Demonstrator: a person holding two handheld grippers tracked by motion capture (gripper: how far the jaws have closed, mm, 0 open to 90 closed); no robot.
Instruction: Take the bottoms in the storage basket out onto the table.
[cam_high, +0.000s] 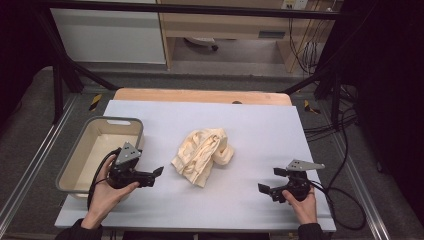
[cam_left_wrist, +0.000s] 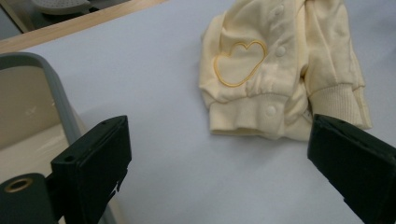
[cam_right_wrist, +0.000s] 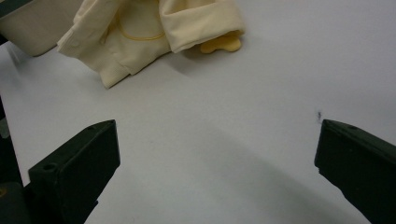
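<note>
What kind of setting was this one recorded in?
Probably a lab recording station, not a home: a table under a pale sheet inside a black metal frame, cables on the floor, and handheld grippers beside a cream garment.

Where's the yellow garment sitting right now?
In the high view, the yellow garment lies crumpled mid-table on the pale mat, between the left hand-held gripper and the right hand-held gripper, just right of the grey bin, touching neither gripper.

A pale grey-blue worktop (cam_high: 260, 140) carried a crumpled cream baby jacket (cam_high: 202, 155) near its middle and a grey-rimmed beige bin (cam_high: 75, 165) at its left edge, the two apart.
</note>
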